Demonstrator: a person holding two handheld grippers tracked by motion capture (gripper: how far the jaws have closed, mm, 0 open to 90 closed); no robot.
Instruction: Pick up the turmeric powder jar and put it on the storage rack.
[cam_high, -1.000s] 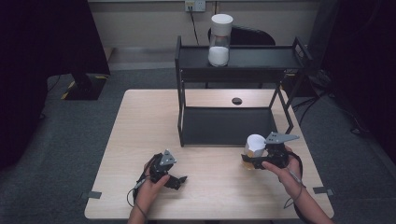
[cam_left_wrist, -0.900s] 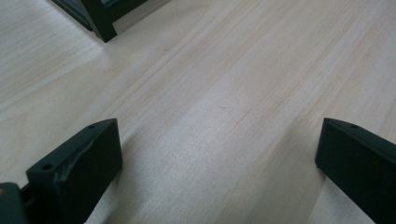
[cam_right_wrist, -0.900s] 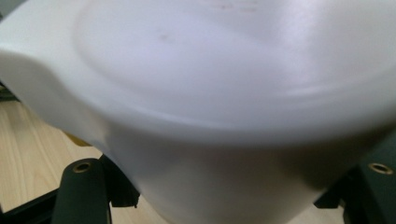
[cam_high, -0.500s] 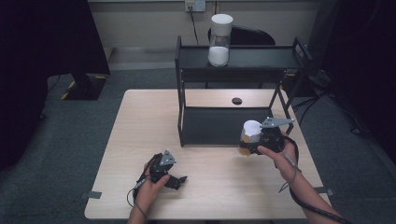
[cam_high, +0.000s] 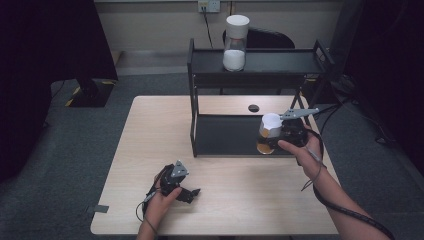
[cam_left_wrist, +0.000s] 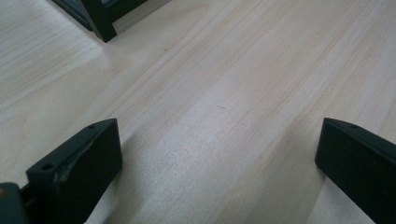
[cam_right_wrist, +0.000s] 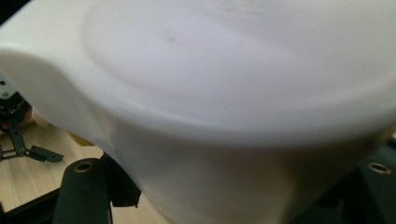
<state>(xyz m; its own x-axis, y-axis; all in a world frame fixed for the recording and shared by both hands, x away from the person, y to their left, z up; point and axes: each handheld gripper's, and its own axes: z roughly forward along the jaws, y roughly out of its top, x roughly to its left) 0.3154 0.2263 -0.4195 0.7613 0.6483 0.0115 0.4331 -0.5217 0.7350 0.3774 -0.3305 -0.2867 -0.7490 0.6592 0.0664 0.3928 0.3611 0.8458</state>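
Observation:
A jar (cam_high: 269, 131) with a white lid and amber contents hangs above the table, just in front of the black rack's lower shelf (cam_high: 227, 135). My right gripper (cam_high: 275, 139) is shut on it from the right side. In the right gripper view the jar's white lid (cam_right_wrist: 233, 70) is close up and blurred, and the black jaws stand on either side of the jar below it. My left gripper (cam_high: 191, 192) rests on the table near the front edge. It is open, and between its jaws (cam_left_wrist: 219, 154) there is nothing except bare wood.
A two-tier black rack (cam_high: 255, 65) stands at the back of the wooden table (cam_high: 150, 130). On its top shelf is a second jar (cam_high: 235, 42) with a white lid and white contents. A dark round hole (cam_high: 253, 108) is in the tabletop behind the rack.
My right gripper has lifted the jar off the table and carried it toward the rack's lower shelf. The left gripper has stayed put.

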